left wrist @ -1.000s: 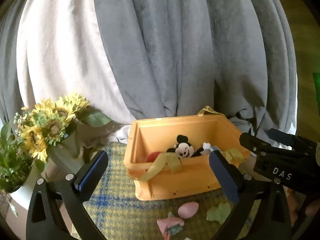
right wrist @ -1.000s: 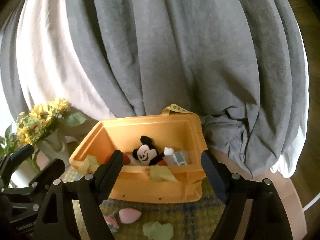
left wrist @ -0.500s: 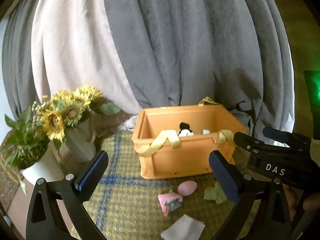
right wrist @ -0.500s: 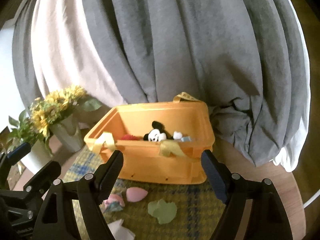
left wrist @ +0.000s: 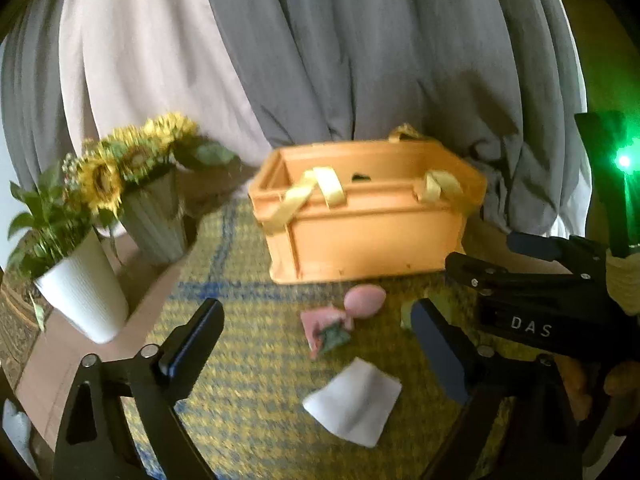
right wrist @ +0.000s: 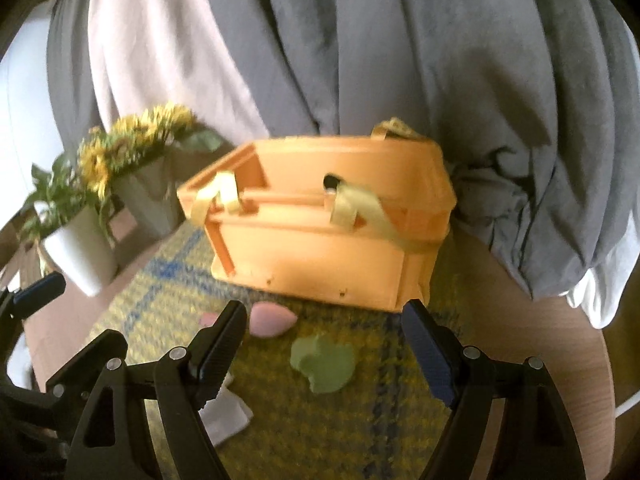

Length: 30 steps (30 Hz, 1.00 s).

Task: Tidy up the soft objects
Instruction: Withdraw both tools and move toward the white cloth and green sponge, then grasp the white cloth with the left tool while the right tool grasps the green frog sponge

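1. Both cameras had pulled back and dropped over the last second. The orange bin [left wrist: 368,216] had sat close with its inside open to view; now it stood further off on the plaid mat [left wrist: 248,380], and only a black scrap of the plush toy [right wrist: 332,181] showed over the rim.

2. More of the mat had come into sight with that retreat. A white cloth [left wrist: 354,398], absent from the view a second before, lay nearest the left gripper [left wrist: 316,354].

3. Loose pieces lay on the mat in front of the bin: a pink pad [right wrist: 272,320], a pink-and-green bundle [left wrist: 326,330], a green piece [right wrist: 323,364] and the white cloth. I judged the task part done, with these left to collect.

4. The left gripper's fingers stood wide apart, holding and touching nothing, above the mat with the bundle and cloth between them.

5. The right gripper [right wrist: 324,354] was likewise spread wide and empty. The green piece lay between its fingers, seemingly the likeliest next pick.
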Motion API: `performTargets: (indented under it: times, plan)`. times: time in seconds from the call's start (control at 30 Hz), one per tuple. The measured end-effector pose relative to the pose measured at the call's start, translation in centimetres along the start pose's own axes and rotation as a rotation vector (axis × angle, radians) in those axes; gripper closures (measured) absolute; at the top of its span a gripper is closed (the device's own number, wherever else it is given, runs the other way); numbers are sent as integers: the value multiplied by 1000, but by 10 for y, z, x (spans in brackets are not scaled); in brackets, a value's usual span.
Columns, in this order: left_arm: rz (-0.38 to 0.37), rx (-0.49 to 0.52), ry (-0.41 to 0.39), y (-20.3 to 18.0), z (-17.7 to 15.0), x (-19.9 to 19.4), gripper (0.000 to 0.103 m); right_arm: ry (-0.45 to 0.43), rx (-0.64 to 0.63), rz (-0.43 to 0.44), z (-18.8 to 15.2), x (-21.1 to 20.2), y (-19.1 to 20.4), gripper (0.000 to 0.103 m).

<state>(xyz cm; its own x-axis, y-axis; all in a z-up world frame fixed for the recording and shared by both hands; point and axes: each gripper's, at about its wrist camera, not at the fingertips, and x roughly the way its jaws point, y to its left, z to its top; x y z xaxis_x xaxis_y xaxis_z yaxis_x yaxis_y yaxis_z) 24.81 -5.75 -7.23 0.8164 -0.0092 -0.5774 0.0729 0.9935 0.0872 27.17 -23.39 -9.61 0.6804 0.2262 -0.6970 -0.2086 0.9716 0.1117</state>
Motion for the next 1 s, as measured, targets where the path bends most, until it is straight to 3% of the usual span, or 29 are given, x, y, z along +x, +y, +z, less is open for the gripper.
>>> performTargets:
  times: [0.53,0.7,1.0]
  plan:
    - [-54,2,221,-21,-50,60,20,150,-43,33,-37,55,-12,22]
    - [-52,-1,254,-24,-59,73,23,175,-63,49,-43,70,-11,23]
    - [-83,-21,307,-28,-70,91,49,212,-96,73,-49,90,-8,23]
